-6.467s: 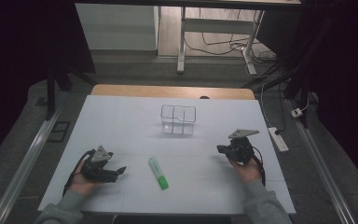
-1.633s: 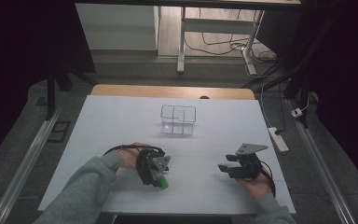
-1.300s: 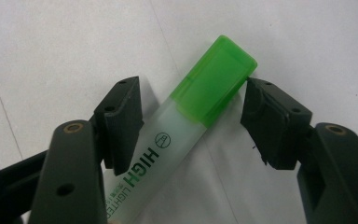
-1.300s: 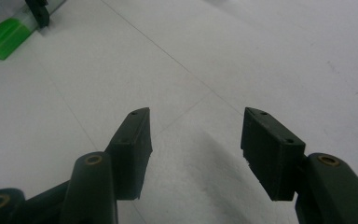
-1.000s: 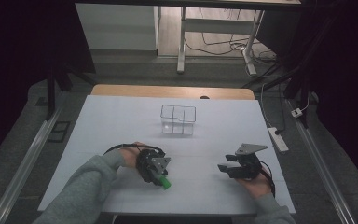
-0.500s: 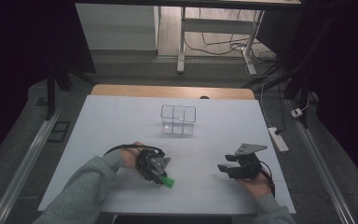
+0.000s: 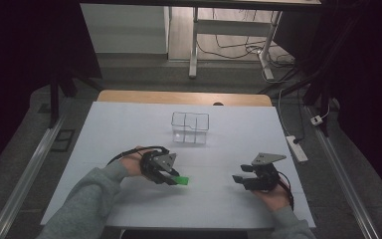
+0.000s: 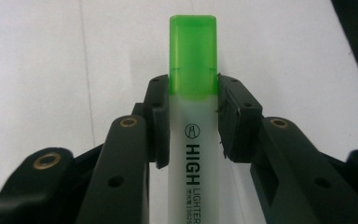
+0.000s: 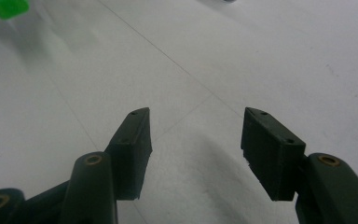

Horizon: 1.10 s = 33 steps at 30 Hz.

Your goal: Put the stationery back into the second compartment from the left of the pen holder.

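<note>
We see one broad white table (image 7: 129,124), matte and flat, with faint seams crossing its sheet and a strip of bare wood along its far edge. Toward the far side stands one clear container (image 7: 190,127), boxy and thin-walled, split into compartments. Nearer us are two black grippers of hard, angular plastic with brass-coloured rivets, each topped by a grey three-cornered plate.

The left gripper (image 8: 193,119) is clamped on one highlighter (image 8: 192,107): its jaws have just been closing, and the pads now press both sides of the smooth white barrel right below the translucent green cap, which juts out past them. From above, the highlighter sits near the middle of the table's near half, well short of the container.

The right gripper (image 9: 195,151) holds its two ridged pads apart over bare table, nothing between them.
</note>
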Each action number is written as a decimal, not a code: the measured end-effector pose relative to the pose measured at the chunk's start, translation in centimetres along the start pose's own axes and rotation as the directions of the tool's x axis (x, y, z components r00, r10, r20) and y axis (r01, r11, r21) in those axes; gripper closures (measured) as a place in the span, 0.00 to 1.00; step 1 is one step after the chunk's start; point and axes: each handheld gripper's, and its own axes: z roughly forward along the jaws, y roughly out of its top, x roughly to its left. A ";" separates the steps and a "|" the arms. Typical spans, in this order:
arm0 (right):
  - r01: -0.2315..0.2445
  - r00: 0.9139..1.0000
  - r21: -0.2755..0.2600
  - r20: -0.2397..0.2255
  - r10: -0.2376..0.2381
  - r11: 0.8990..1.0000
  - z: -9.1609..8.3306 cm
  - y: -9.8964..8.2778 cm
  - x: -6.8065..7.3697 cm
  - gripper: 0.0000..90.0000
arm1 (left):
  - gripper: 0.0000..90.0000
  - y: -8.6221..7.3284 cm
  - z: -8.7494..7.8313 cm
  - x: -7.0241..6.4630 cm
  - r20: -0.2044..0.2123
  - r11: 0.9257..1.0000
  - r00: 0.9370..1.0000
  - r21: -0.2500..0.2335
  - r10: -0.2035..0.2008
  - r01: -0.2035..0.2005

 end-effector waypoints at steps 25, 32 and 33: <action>-0.016 1.000 -0.025 0.009 0.016 1.000 -0.7 -0.2 -0.3 0.43 | 0.74 -2.0 -3.6 0.9 -0.214 0.904 0.888 -0.235 -0.408 0.358; -0.014 1.000 -0.033 0.014 0.014 0.999 -1.2 -0.7 -0.1 0.42 | 0.74 -2.5 -4.8 1.2 -0.255 0.849 0.827 -0.330 -0.501 0.413; -0.015 1.000 -0.034 0.016 0.016 0.999 -1.3 -0.8 -0.1 0.42 | 0.74 -2.5 -4.9 1.3 -0.260 0.843 0.820 -0.341 -0.510 0.417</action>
